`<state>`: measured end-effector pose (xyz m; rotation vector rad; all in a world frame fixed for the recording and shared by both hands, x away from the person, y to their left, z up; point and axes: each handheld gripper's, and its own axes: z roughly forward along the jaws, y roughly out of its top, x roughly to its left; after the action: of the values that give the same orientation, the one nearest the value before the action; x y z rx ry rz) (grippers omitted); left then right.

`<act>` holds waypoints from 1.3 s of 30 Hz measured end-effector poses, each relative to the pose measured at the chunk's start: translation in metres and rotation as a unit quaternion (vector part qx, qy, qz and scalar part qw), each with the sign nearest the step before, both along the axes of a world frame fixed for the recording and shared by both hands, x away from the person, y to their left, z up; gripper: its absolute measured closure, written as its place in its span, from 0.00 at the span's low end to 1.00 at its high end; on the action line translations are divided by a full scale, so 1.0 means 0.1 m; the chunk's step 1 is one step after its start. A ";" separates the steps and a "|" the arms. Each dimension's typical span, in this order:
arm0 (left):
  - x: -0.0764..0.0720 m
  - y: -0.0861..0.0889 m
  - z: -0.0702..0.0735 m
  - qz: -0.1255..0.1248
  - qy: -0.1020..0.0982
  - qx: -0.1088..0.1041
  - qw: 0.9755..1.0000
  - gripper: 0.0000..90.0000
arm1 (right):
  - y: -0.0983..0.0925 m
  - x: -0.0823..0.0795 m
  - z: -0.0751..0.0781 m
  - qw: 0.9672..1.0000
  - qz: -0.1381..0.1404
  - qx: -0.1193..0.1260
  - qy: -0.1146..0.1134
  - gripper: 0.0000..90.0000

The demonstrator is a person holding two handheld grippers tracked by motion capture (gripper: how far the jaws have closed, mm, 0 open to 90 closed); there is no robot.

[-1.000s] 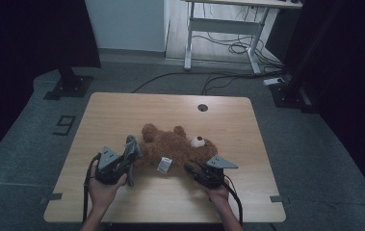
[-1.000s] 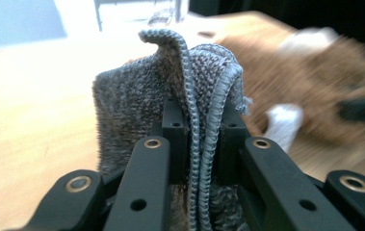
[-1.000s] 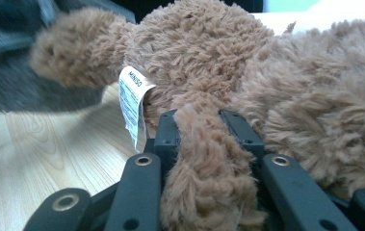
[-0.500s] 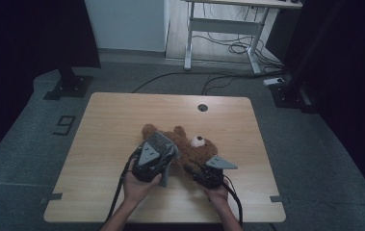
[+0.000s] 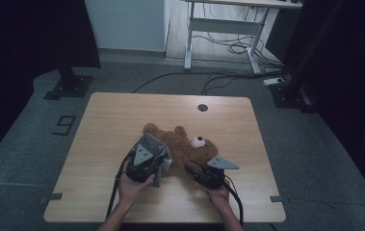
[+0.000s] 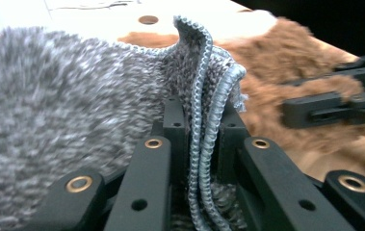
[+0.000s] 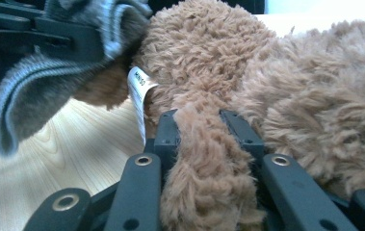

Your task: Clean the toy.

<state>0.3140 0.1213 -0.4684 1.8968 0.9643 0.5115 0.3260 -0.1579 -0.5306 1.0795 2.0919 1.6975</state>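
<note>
A brown teddy bear point(image 5: 185, 144) lies on the wooden table point(image 5: 122, 110). My left gripper point(image 6: 202, 110) is shut on the doubled ribbed edge of a grey knitted garment point(image 6: 50, 106), which drapes over the gripper point(image 5: 158, 166) right against the bear's left side. My right gripper point(image 7: 202, 120) is shut on a furry limb point(image 7: 204, 183) of the bear at its near right side point(image 5: 192, 168). A white tag point(image 7: 139, 91) hangs from the bear between the two grippers. The grey garment point(image 7: 40, 91) hangs just left of that tag.
A round cable hole point(image 5: 202, 107) sits near the table's far edge. Beyond the table stand a white desk frame point(image 5: 218, 29) with floor cables and a dark stand base point(image 5: 69, 86). Bare tabletop lies to the left and far side of the bear.
My left gripper has moved right across the table with the grey garment, from apart from the bear to right against it. The right gripper and the bear stayed put.
</note>
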 end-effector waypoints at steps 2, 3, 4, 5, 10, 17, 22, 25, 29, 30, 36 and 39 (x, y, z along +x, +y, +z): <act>0.00 0.15 -0.01 0.023 -0.001 0.001 1.000 0.88 | -0.01 0.00 0.00 1.000 -0.001 0.001 0.000 0.78; 0.02 0.24 -0.03 0.035 0.003 0.003 0.999 0.88 | -0.02 0.01 0.00 1.000 -0.002 0.002 0.001 0.78; 0.04 0.33 -0.06 0.044 0.010 0.002 0.999 0.88 | -0.02 0.01 0.00 1.000 -0.001 0.002 0.001 0.79; 0.05 0.41 -0.09 0.052 0.019 -0.004 0.998 0.88 | -0.02 0.01 0.00 1.000 0.000 0.002 0.002 0.78; 0.03 0.62 -0.08 0.075 0.020 -0.029 0.997 0.88 | -0.02 0.01 0.00 1.000 0.001 0.003 0.001 0.79; -0.13 0.15 0.25 0.001 -0.031 -0.059 0.998 0.88 | -0.02 0.02 -0.01 1.000 0.000 0.007 0.004 0.78; -0.12 -0.38 0.29 -0.056 -0.032 -0.040 0.997 0.87 | -0.02 0.02 -0.01 1.000 0.001 0.008 0.005 0.78; -0.06 -0.64 0.17 -0.080 -0.011 -0.030 0.996 0.87 | -0.02 0.02 -0.01 1.000 0.002 0.009 0.007 0.78; 0.03 -0.76 -0.03 -0.073 0.013 -0.002 0.997 0.87 | -0.02 0.02 -0.01 1.000 0.004 0.008 0.007 0.78; 0.05 -0.76 -0.08 -0.069 0.020 0.002 0.997 0.87 | -0.02 0.02 -0.01 1.000 0.004 0.007 0.007 0.78; 0.08 -0.45 -0.23 -0.046 0.021 -0.006 0.999 0.87 | -0.02 0.02 -0.01 1.000 0.006 0.006 0.007 0.78; 0.06 -0.30 -0.18 -0.037 0.014 -0.015 0.999 0.87 | -0.02 0.02 -0.01 1.000 0.005 0.006 0.007 0.78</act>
<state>0.3203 0.0912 -0.4868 1.9100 0.9110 0.4266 0.3284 -0.1601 -0.5318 1.0896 2.1012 1.7152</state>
